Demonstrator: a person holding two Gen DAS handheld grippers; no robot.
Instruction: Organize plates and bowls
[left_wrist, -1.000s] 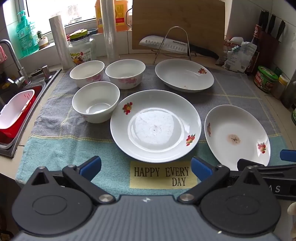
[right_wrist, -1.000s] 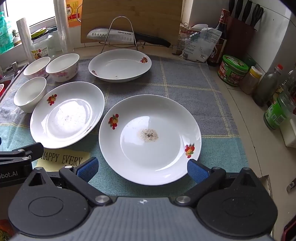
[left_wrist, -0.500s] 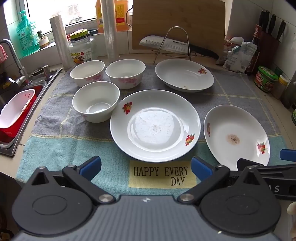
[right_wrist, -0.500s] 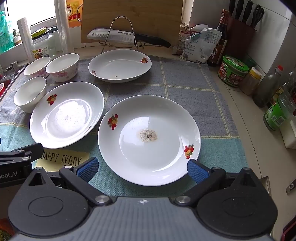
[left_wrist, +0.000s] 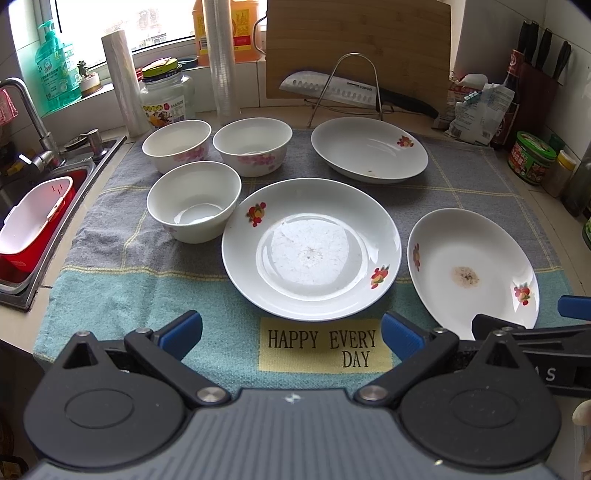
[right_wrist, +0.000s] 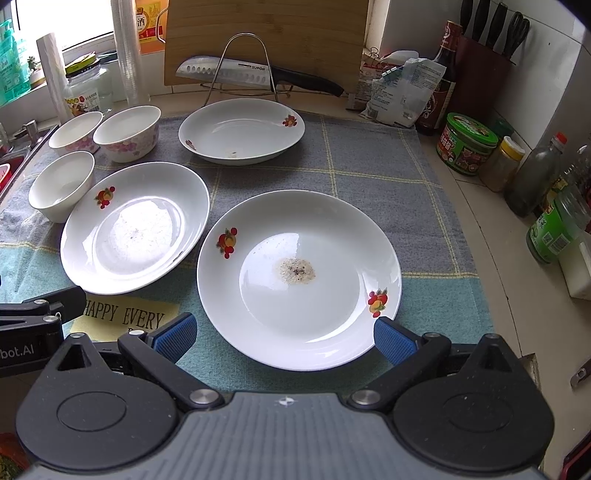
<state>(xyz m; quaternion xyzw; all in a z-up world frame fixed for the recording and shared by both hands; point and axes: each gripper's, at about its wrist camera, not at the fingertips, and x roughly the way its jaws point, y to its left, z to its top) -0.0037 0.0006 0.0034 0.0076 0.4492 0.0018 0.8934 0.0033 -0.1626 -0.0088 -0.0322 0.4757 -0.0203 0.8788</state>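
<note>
Three white plates with fruit prints lie on a towel: a middle plate (left_wrist: 311, 249), a right plate with a brown stain (left_wrist: 471, 271) and a far plate (left_wrist: 369, 149). Three white bowls (left_wrist: 194, 201) (left_wrist: 176, 146) (left_wrist: 252, 144) stand at the left. My left gripper (left_wrist: 291, 332) is open and empty, just short of the middle plate's near rim. My right gripper (right_wrist: 284, 338) is open and empty, with its fingers on either side of the stained plate's (right_wrist: 299, 277) near rim. The middle plate (right_wrist: 135, 227) and the far plate (right_wrist: 242, 131) also show in the right wrist view.
A sink (left_wrist: 33, 221) with a red and white basin lies at the left. A knife on a wire stand (left_wrist: 347, 90) and a cutting board (left_wrist: 358, 44) stand behind. Jars and bottles (right_wrist: 465, 147) line the right counter. The towel (left_wrist: 129, 280) bears a yellow label.
The right gripper has edged slightly forward towards the stained plate. The left gripper has barely moved. Both stay open.
</note>
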